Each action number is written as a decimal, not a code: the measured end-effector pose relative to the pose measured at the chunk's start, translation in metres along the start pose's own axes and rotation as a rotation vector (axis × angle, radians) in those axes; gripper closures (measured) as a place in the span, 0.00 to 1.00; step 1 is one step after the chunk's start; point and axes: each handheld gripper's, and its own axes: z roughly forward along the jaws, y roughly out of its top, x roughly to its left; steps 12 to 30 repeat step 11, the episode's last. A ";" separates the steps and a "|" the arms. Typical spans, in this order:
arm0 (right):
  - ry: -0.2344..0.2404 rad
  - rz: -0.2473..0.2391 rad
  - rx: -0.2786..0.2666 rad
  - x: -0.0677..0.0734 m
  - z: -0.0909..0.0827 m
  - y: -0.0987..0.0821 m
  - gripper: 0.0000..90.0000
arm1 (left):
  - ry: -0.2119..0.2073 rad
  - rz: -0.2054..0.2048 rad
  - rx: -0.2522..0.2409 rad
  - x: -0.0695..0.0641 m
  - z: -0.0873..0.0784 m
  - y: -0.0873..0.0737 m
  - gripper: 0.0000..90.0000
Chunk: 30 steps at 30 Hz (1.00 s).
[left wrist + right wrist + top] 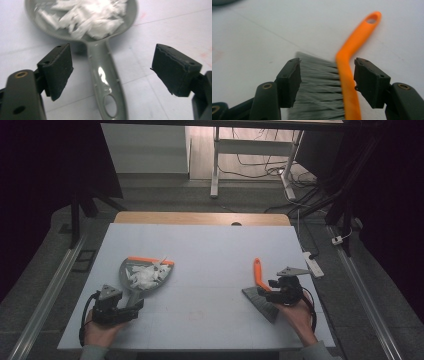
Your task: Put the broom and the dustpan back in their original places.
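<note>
A grey dustpan (131, 269) with an orange lip lies at the table's left, and a heap of white paper scraps (146, 276) rests in it. My left gripper (129, 305) sits just behind the pan. In the left gripper view its jaws (112, 72) stand open on either side of the dustpan's grey handle (103, 75), with gaps on both sides; the scraps (85, 17) lie beyond. At the right lies a brush with an orange handle (258, 272) and grey bristles (263, 305). My right gripper (267, 292) is open around it, and the pads (290, 82) stand clear of the orange handle (349, 72) and the bristles (319, 87).
A white sheet (210, 250) covers the table, with a wooden strip along the far edge. A white power strip (314, 265) lies off the right edge. Metal rails run along both sides, and desk legs with cables stand beyond.
</note>
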 end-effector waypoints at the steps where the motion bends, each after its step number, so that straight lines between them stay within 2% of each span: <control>1: 0.024 -0.015 -0.014 0.001 -0.003 -0.002 0.44 | -0.019 0.012 -0.006 0.000 0.000 0.001 0.23; 5: 0.066 -0.049 -0.044 0.002 -0.013 -0.007 0.45 | -0.067 0.052 -0.015 -0.001 -0.001 0.002 0.25; 11: 0.080 -0.093 -0.074 0.004 -0.022 -0.015 0.46 | -0.110 0.081 -0.012 0.000 0.001 0.002 0.25; 30: 0.080 -0.093 -0.074 0.004 -0.022 -0.015 0.46 | -0.110 0.081 -0.012 0.000 0.001 0.002 0.25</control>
